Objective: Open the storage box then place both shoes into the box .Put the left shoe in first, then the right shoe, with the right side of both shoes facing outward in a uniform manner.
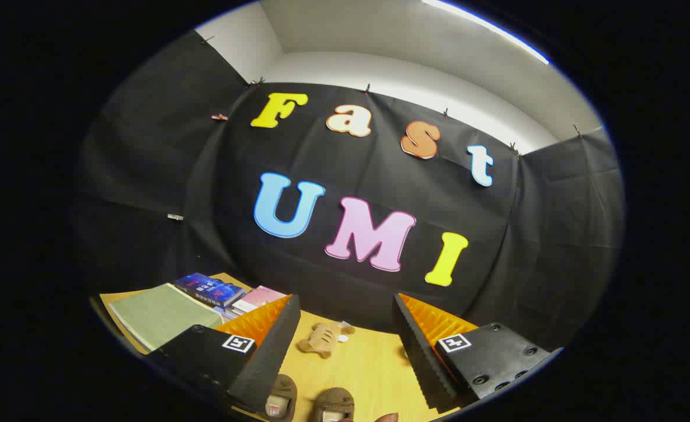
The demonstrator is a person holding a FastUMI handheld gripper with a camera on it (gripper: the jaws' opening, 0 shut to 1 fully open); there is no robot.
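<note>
Wooden table (368, 363) carries two shoes (307, 401) between the wide-open hand-held gripper (345, 328) fingers, plush toy (324, 339) ahead, books (210, 290) beside.

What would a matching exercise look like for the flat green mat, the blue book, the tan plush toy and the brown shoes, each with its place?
1 flat green mat; 2 blue book; 3 tan plush toy; 4 brown shoes.
A low between the fingers of the open gripper. B beside a pink book. C farther ahead between the fingers. D beside one finger, before the books.
Pairs: 1-D, 2-B, 3-C, 4-A.
</note>
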